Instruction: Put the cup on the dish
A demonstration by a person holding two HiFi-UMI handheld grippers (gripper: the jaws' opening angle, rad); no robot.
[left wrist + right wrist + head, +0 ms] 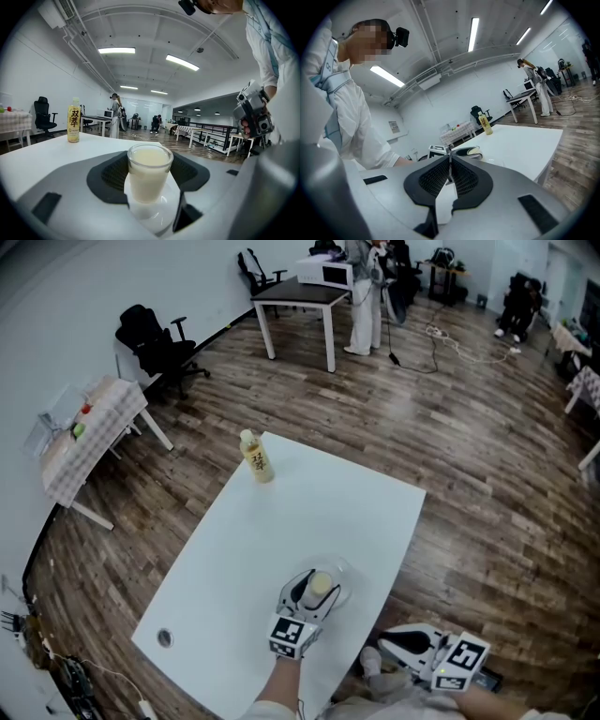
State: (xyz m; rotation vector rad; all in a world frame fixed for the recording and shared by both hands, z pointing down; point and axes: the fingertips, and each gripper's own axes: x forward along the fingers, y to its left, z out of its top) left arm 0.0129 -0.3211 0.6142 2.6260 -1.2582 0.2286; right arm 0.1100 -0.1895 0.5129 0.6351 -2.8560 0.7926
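The cup [320,586], a clear glass full of a pale milky liquid, sits between the two pads of the left claw [312,592], close to the counter's [309,512] right-hand near edge; in the left gripper view the dark ribbed pads press on the glass from both sides, so the claw is clamped on the cup [150,173]; beneath the glass lies the dish [158,214], a round clear saucer, with the cup's base over its middle; whether the base rests on the saucer or hangs just above it I cannot tell. From the head view the dish's rim [343,568] shows around the claw's tips. The right claw [386,645] is held off the counter, beyond that same edge and above the wooden floor; its own view shows the jaws together, pad against pad, with nothing between them [451,172]. A yellow-labelled bottle [256,457] stands upright at the counter's far corner, well apart from the cup.
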